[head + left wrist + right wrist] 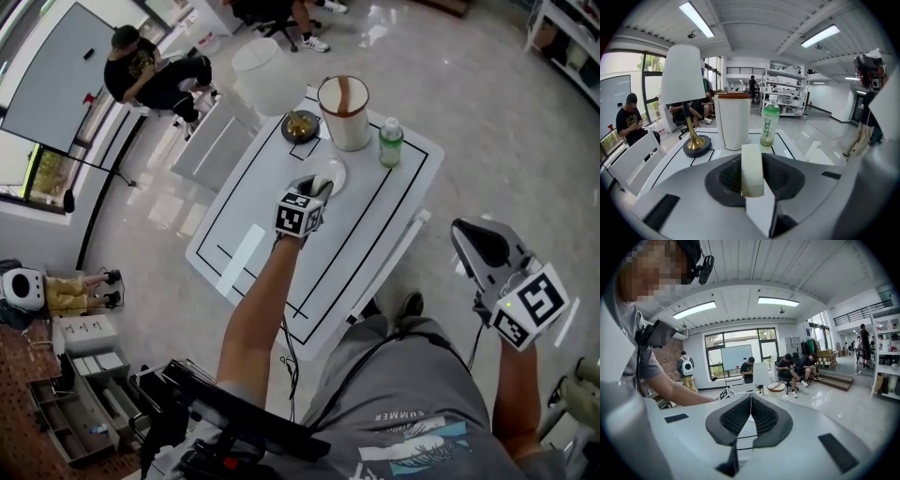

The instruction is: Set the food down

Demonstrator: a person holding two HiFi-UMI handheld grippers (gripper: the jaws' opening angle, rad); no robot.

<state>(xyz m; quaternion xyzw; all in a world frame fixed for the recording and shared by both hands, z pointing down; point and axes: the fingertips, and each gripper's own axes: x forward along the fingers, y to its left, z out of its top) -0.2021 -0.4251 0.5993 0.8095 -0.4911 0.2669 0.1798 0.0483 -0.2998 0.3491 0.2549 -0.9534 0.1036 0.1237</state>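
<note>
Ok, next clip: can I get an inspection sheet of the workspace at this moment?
Surface: white table with a black outline, mostly bare.
Job's things: pale slice of food, upright between the left jaws; small white plate beneath that gripper; whether they touch cannot be told.
Clutter: lamp, white cylindrical container and green bottle at the table's far end.
Grippers: left gripper shut on the slice; right gripper shut, empty, held off the table.
Cables: thin cable hanging under the left forearm.
Surroundings: seated person, whiteboard, glossy floor.
</note>
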